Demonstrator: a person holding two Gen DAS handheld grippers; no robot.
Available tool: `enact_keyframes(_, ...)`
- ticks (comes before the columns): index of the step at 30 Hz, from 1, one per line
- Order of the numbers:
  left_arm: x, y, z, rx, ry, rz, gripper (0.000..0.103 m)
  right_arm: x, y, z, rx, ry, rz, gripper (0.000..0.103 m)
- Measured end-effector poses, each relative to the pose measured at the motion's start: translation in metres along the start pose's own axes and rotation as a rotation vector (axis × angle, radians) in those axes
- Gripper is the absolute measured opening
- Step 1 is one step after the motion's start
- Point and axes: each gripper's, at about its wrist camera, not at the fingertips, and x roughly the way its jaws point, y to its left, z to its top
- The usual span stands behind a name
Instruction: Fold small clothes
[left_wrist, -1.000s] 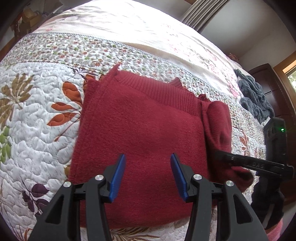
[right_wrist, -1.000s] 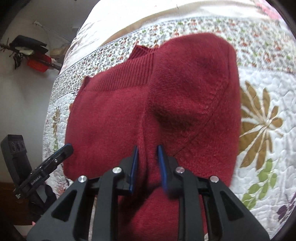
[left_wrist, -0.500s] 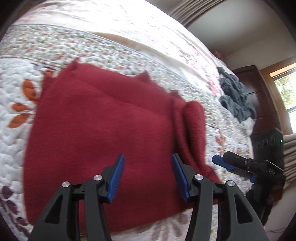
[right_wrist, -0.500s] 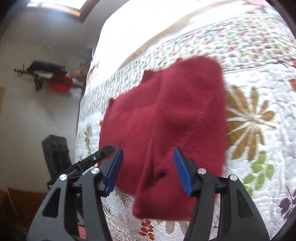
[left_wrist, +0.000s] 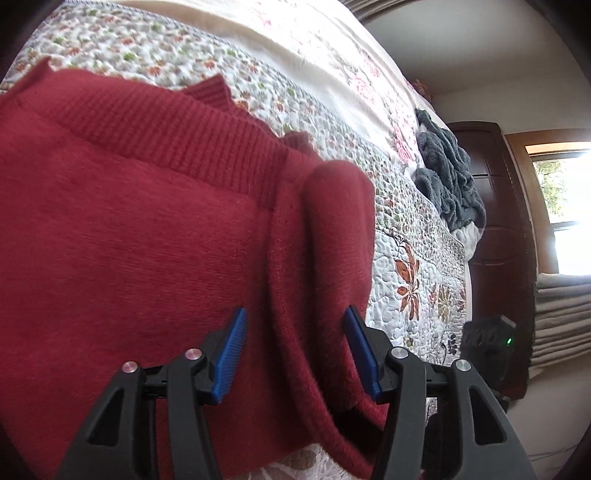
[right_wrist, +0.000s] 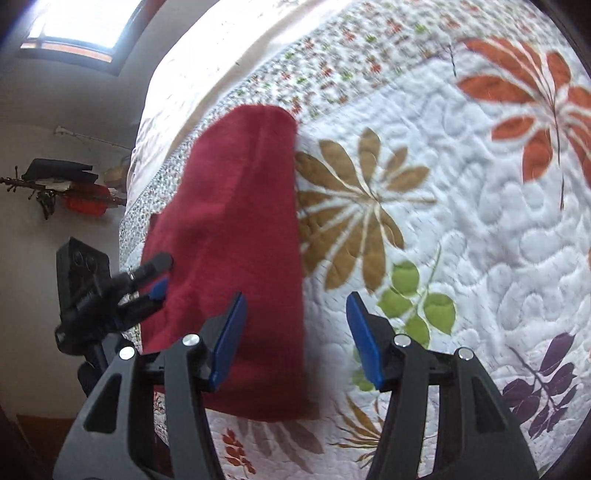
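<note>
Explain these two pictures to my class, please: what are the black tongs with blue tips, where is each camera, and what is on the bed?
There is no robot here. A person holds a tong-like tool in each hand, and a wide-angle camera on each tool looks forward along its two fingers, so each picture shows its own black fingers with blue pads at the bottom.

One picture comes from the left hand-held gripper. Its fingers stand open over a red sweater, which lies folded on a flowered quilt. A grey blanket lies further up the bed.

The other comes from the right hand-held gripper, also open and holding nothing. It sees the same sweater from the other side, and the left tool shows at its left edge.

Neither tool grips anything at this moment.
</note>
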Motion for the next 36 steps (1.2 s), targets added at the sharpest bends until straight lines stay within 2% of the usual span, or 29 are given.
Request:
enact_keyframes(4,0.011,0.003,0.003,-0.025,0.008,-0.015,0.055,0.011,-0.008,-0.009,-0.008,0.013,0.000,0.056)
enact_keyframes(11,0.008,-0.006,0.006,-0.040,-0.045,-0.136,0.058,0.022,-0.017,-0.013,0.006,0.019,0.017,0.056)
enact_keyframes(16,0.027,-0.012,0.015,-0.039,0.002,-0.071,0.058,0.024,-0.019,-0.015,0.011,0.013,0.030,0.056)
enact_keyframes(19,0.038,-0.014,0.016,-0.034,0.011,-0.029,0.050,0.022,-0.021,-0.016,0.014,0.010,0.030,0.056)
enact_keyframes(23,0.037,-0.026,0.013,0.003,-0.019,-0.017,0.018,0.012,-0.026,-0.022,0.011,-0.003,0.015,0.056)
enact_keyframes(25,0.031,-0.036,0.011,0.041,-0.057,-0.007,0.016,0.006,-0.027,-0.027,0.008,-0.020,0.024,0.056)
enact_keyframes(28,0.009,-0.046,0.006,0.066,-0.115,-0.047,0.015,-0.004,-0.027,-0.033,0.006,-0.044,0.028,0.056)
enact_keyframes(30,-0.007,-0.046,0.003,0.070,-0.146,-0.075,0.015,-0.010,-0.026,-0.036,-0.004,-0.054,0.020,0.056)
enact_keyframes(36,-0.062,-0.029,0.005,0.086,-0.216,-0.093,0.015,-0.016,-0.008,-0.044,-0.043,-0.065,0.021,0.056)
